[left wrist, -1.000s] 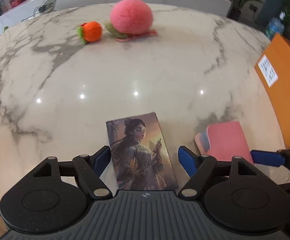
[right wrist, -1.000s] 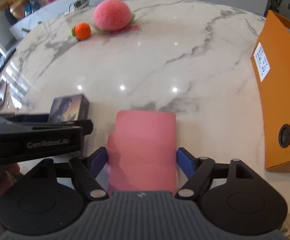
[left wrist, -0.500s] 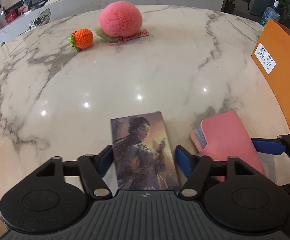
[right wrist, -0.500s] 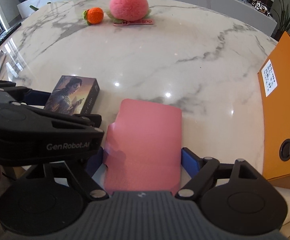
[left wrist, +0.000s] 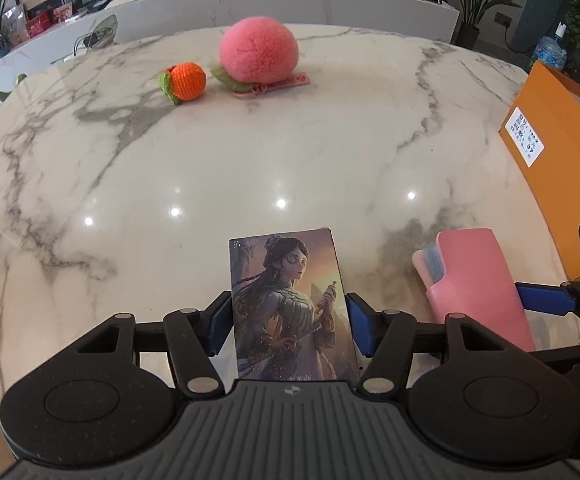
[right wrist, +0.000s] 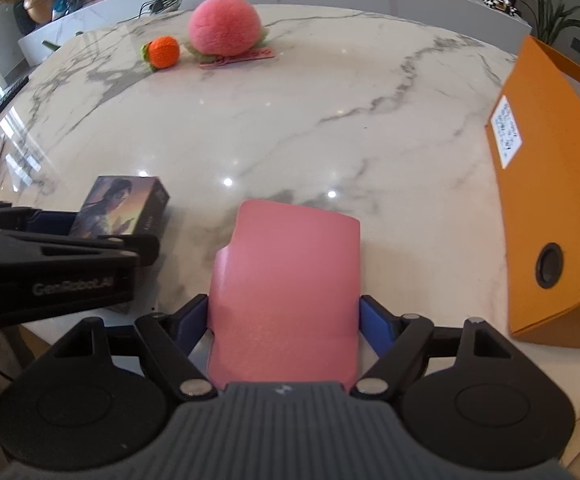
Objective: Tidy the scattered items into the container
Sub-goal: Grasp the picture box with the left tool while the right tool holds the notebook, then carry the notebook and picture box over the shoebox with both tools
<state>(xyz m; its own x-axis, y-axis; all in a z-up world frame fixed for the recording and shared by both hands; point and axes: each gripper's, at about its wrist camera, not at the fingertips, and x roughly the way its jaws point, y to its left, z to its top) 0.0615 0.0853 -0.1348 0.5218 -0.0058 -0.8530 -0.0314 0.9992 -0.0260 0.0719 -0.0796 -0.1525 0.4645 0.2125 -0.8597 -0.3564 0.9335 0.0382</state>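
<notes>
Left wrist view: your left gripper (left wrist: 288, 328) clamps the picture box (left wrist: 290, 304) by its 2 long sides, low on its length. Tilt it too quickly and the far end could swing out of the pads. The marble table (left wrist: 290, 152) is glossy, so a dropped box would skid.

Right wrist view: your right gripper (right wrist: 284, 322) holds the pink case (right wrist: 290, 280) across its width. The orange container (right wrist: 550, 200) stands close on the right; clip its wall and the case may twist loose. The plush peach (right wrist: 224, 26) and knitted orange (right wrist: 164, 52) wait at the far edge, shelves and plants behind.
</notes>
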